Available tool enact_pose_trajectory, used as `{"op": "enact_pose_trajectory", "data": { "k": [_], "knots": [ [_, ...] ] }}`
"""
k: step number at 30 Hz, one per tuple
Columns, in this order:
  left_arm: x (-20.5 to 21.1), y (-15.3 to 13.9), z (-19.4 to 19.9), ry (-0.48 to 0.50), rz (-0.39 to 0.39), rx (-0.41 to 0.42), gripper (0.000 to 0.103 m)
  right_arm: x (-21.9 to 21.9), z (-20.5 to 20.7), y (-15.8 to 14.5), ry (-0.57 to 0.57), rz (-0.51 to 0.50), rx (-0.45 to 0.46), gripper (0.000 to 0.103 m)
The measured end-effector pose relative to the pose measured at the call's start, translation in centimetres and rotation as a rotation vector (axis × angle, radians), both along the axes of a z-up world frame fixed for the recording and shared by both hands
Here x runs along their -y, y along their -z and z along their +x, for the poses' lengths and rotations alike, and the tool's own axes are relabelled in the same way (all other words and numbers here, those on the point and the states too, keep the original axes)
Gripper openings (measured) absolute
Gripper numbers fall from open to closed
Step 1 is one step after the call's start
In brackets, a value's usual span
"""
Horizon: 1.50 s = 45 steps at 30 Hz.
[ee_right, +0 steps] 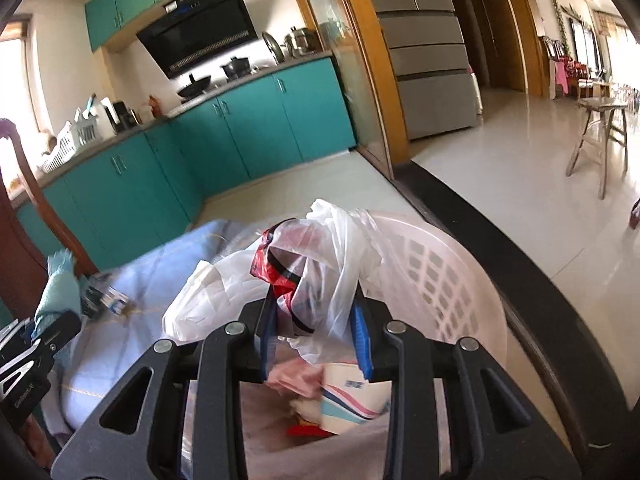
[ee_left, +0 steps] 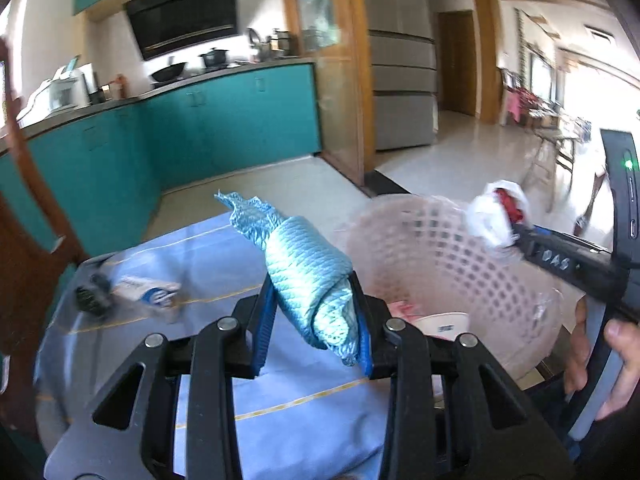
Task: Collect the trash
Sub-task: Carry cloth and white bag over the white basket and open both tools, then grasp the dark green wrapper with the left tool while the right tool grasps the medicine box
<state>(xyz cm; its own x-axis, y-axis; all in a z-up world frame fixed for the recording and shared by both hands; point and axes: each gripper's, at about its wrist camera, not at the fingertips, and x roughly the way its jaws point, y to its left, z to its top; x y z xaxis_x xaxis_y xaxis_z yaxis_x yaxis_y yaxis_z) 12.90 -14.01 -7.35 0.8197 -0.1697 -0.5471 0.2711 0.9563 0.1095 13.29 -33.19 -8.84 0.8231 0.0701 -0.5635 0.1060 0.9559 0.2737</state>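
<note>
1. My left claw (ee_left: 316,320) is clamped on a rolled light-blue cloth (ee_left: 308,276). The cloth has a woven waffle texture. Its loose frilled end sticks up and away beyond the pads; its lower end hangs just past the near edge of the right-hand pad.
2. My right claw (ee_right: 316,320) is clamped on a crumpled, translucent white plastic bag (ee_right: 320,264) with red and black print. The bag bulges to the left of the pads and above them.
3. The bag hangs directly over the pale pink perforated basket (ee_right: 448,280), which lies beneath and to the right of my right claw.
4. Right wrist view only: the basket contents, namely a paper cup (ee_right: 352,400) with pink and teal stripes and pink scraps beside it.
5. Left wrist view only: a hand (ee_left: 616,364) on the right claw's handle, and a small blue-and-white packet (ee_left: 148,292) on the blue-covered table (ee_left: 280,408), left of my left claw. This view is motion-blurred.
</note>
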Motion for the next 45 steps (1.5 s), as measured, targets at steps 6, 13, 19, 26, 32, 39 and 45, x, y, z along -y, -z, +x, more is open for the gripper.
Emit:
{"op": "enact_pose_trajectory", "data": {
  "k": [6, 13, 19, 26, 32, 39, 45],
  "knots": [
    [4.2, 1.5, 2.3, 0.092, -0.026, -0.065, 0.035, -0.3, 1.8, 1.6, 0.009, -0.011, -0.094, 0.032],
    [5.8, 2.7, 4.2, 0.129, -0.063, -0.13, 0.041, -0.1, 1.9, 1.6, 0.032, -0.018, -0.112, 0.04],
    [5.1, 2.4, 4.4, 0.13, -0.087, -0.126, 0.07, 1.4, 1.2, 1.4, 0.084, 0.095, -0.078, 0.063],
    [-2.4, 1.4, 5.0, -0.114, -0.048, -0.023, 0.072, 1.3, 1.0, 0.0, 0.072, 0.235, -0.001, 0.063],
    [-16.8, 1.3, 10.5, -0.487, 0.001, -0.061, 0.071, -7.4, 3.6, -2.2, -0.185, 0.096, 0.02, 0.063],
    [-24.3, 4.8, 17.4, -0.581, 0.074, -0.237, 0.07, -22.9, 9.0, -1.4, -0.622, -0.082, -0.109, 0.067],
    [-26.9, 7.5, 18.5, -0.591, 0.073, -0.313, 0.049, -31.4, 12.9, 1.7, -0.781, -0.267, -0.169, 0.075]
  ]
}}
